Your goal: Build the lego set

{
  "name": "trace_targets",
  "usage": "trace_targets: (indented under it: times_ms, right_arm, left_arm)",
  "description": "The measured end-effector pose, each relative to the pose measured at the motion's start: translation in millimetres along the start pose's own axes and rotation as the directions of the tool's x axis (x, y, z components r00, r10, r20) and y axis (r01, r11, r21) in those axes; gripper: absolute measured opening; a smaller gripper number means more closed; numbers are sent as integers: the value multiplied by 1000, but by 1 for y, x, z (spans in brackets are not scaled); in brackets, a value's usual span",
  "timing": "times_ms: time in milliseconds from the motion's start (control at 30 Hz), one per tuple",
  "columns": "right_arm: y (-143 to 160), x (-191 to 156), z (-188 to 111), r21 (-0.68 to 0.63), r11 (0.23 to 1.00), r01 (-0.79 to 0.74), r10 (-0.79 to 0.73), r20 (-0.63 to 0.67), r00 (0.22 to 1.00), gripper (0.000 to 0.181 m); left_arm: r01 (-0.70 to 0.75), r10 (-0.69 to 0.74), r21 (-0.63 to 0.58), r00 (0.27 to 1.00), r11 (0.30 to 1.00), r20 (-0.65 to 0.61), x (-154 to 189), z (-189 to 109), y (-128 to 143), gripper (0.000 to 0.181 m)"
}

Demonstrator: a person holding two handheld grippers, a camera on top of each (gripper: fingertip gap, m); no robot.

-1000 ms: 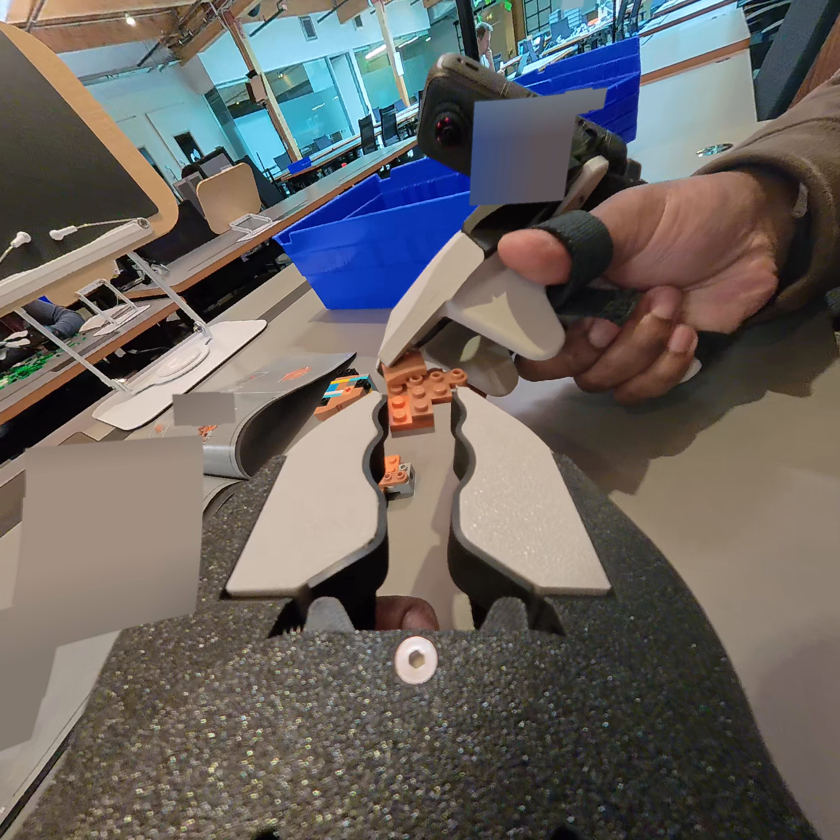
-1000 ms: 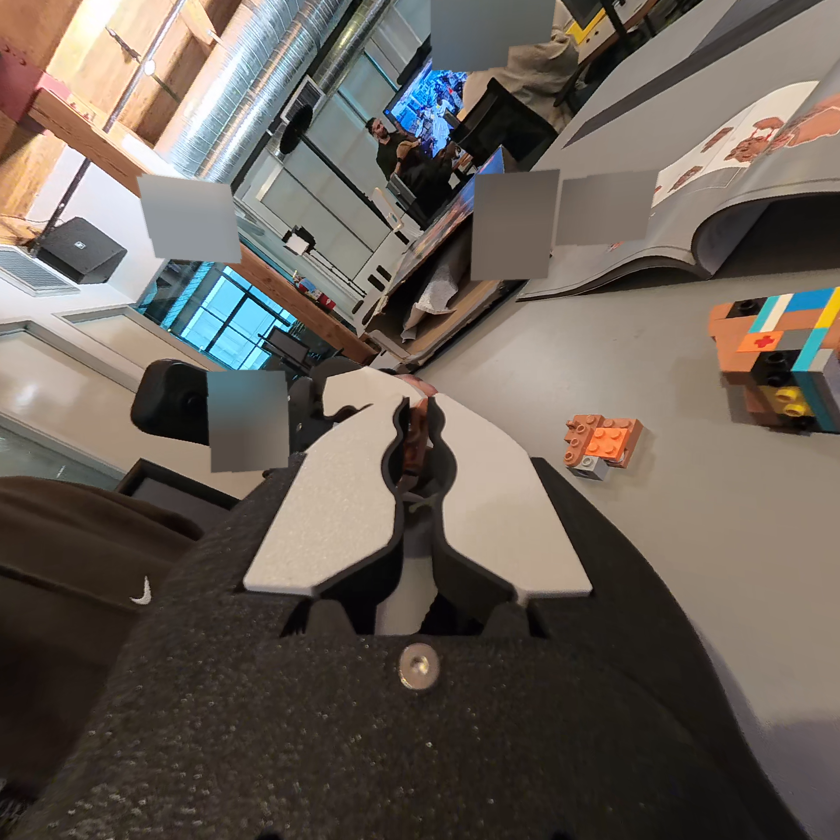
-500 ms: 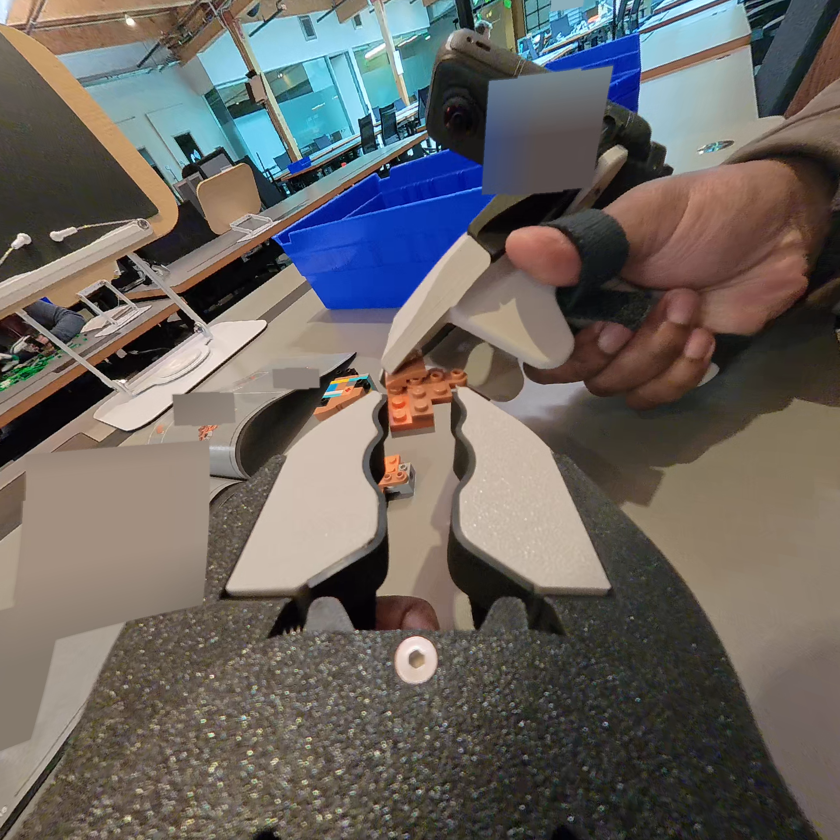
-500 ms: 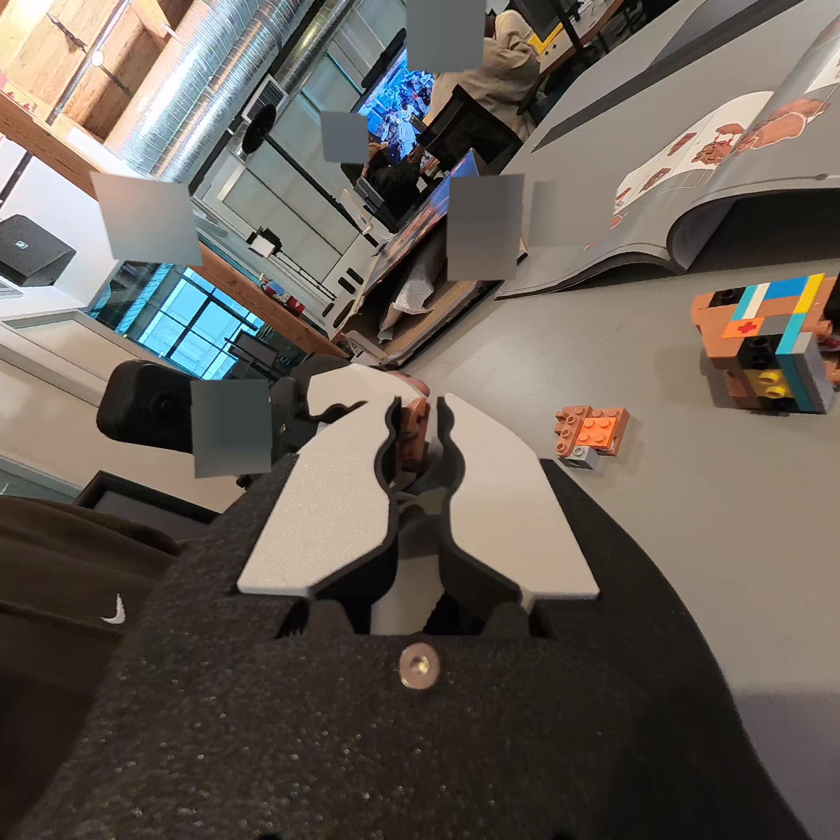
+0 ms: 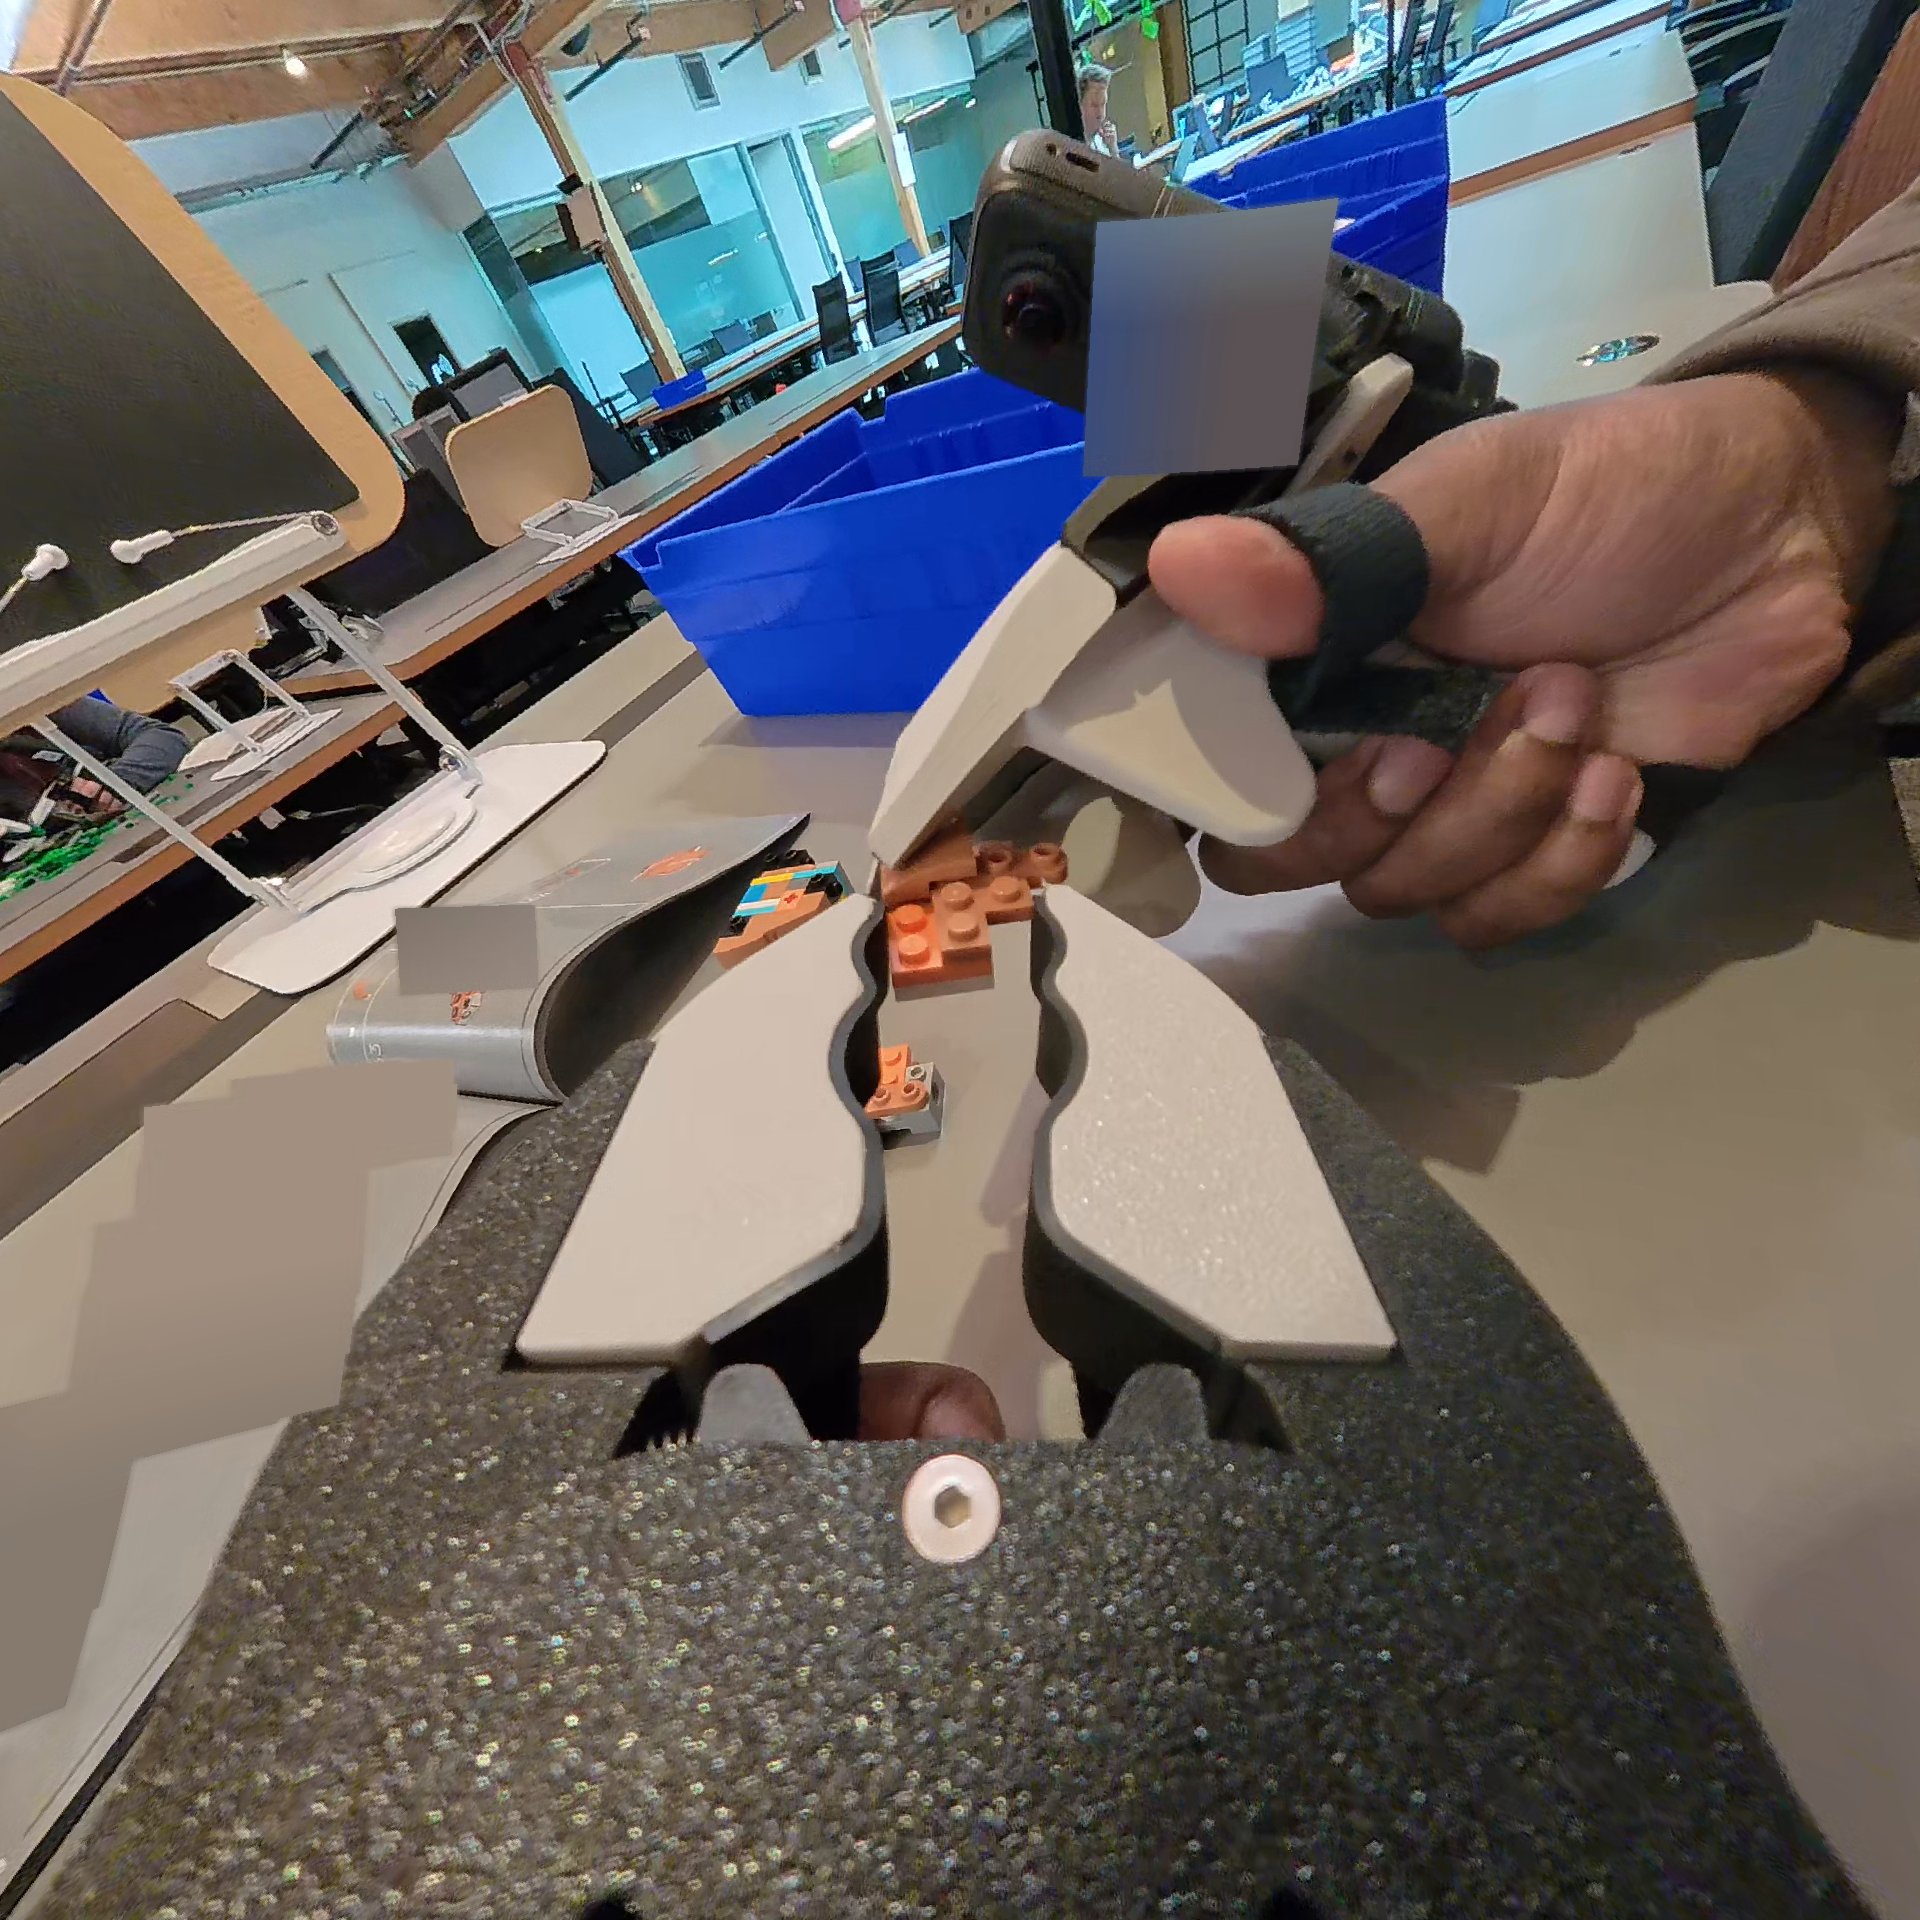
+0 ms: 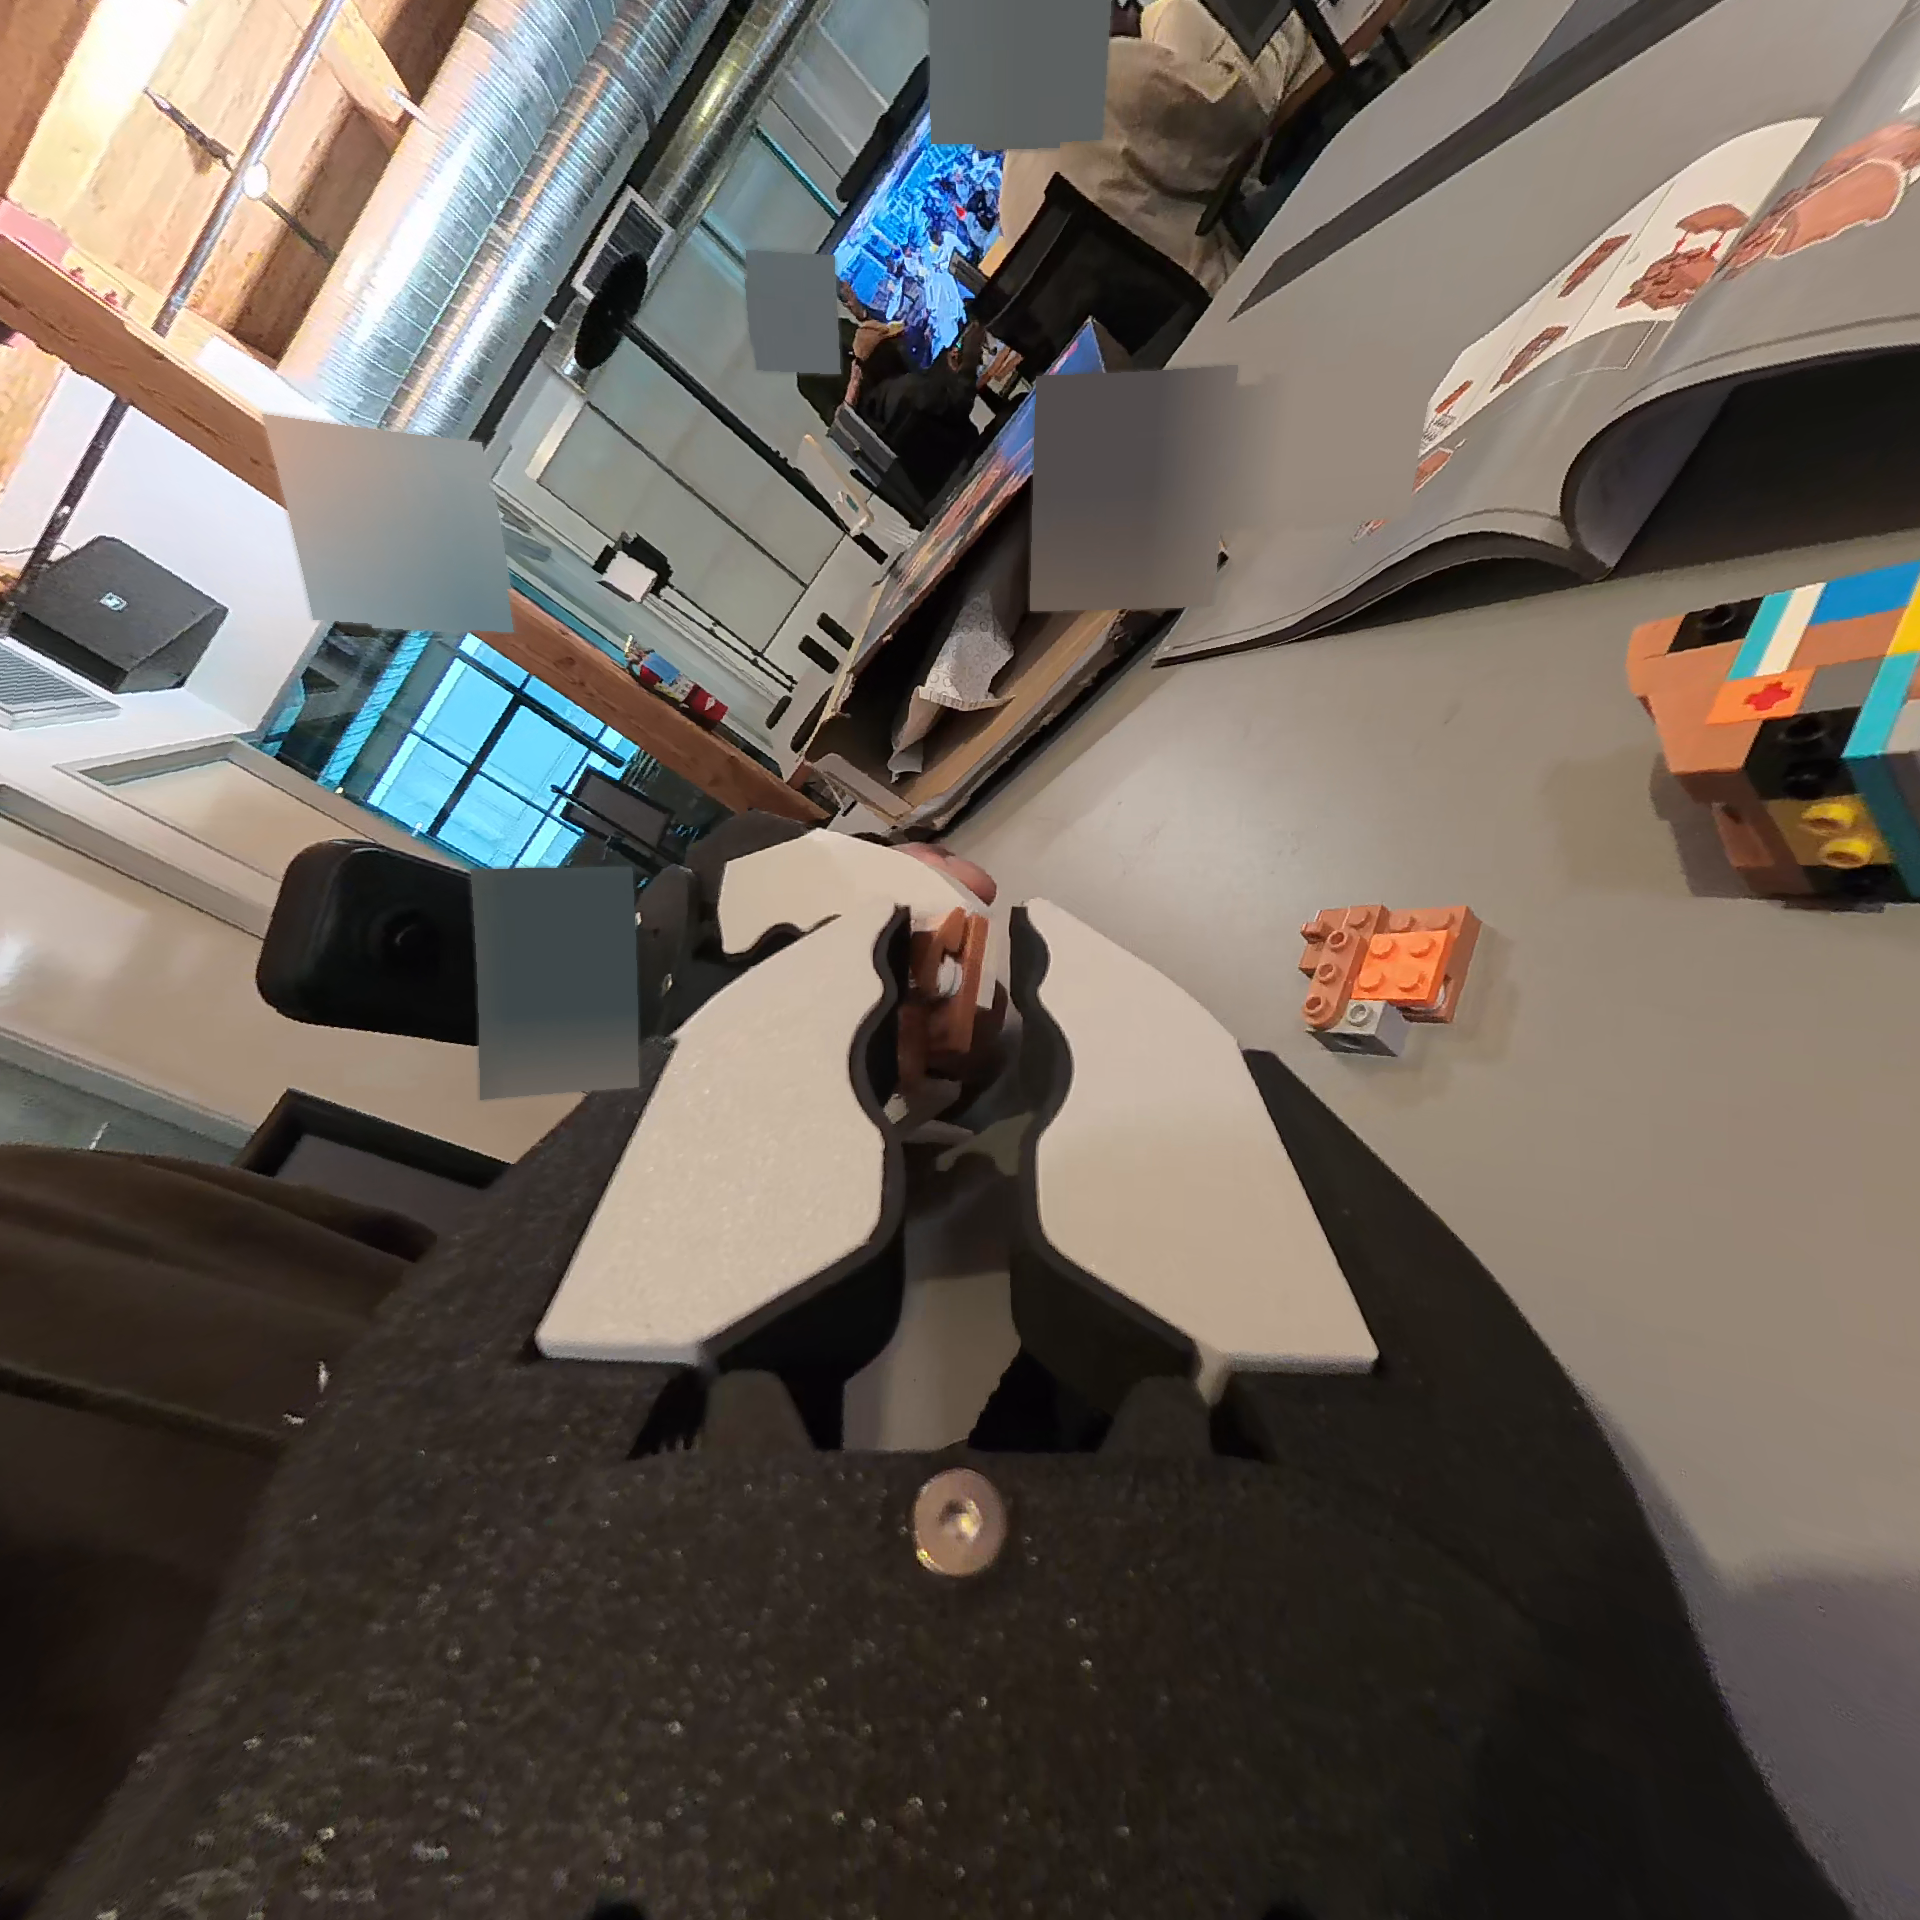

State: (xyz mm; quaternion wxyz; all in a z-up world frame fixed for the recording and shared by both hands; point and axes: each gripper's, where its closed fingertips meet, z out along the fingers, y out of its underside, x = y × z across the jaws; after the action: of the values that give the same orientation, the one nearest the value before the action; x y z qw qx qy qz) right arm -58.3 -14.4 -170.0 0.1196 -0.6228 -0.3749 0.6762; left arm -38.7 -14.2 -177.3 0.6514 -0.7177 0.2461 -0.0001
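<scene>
- One grey desk [image 6: 1299, 852] carries everything.
- One blue bin [image 5: 862, 561] stands at its far side.
- One open instruction booklet [image 6: 1621, 343] lies beside one multicoloured brick block [image 6: 1808, 748].
- Two hand-held grippers: the right hand-held gripper [image 6: 951, 961] is clamped on one brown plate assembly [image 5: 951, 914]; the left hand-held gripper [image 5: 951, 935] has its jaws parted around that assembly, not touching it.
- One small orange-and-grey brick cluster [image 6: 1382, 971] sits on the desk, apart.

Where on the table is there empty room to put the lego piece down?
Bare table lies right of the left gripper, below the hand. It is crowded ahead: small orange assembly, colourful lego block, instruction booklet, blue bin.
</scene>
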Motion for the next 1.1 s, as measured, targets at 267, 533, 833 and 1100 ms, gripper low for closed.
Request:
trace_targets:
  times_ms: [267,533,833,1100]
  right_arm:
    - [-1,-4,-1,-22,1000,-18,18,22,1000,18]
    - [0,-12,-2,-45,998,-34,37,67,997,15]
    - [0,-23,-5,-46,998,-51,56,127,990,15]
    - [-1,-29,-7,-26,999,-19,23,152,988,14]
  left_arm:
    - [-38,38,21,999,999,13,1,-2,-4,26]
    - [-140,137,42,989,989,54,2,-4,-10,26]
    - [-261,252,78,962,962,107,4,-9,-19,26]
    - [-321,308,102,943,941,126,6,-11,-24,26]
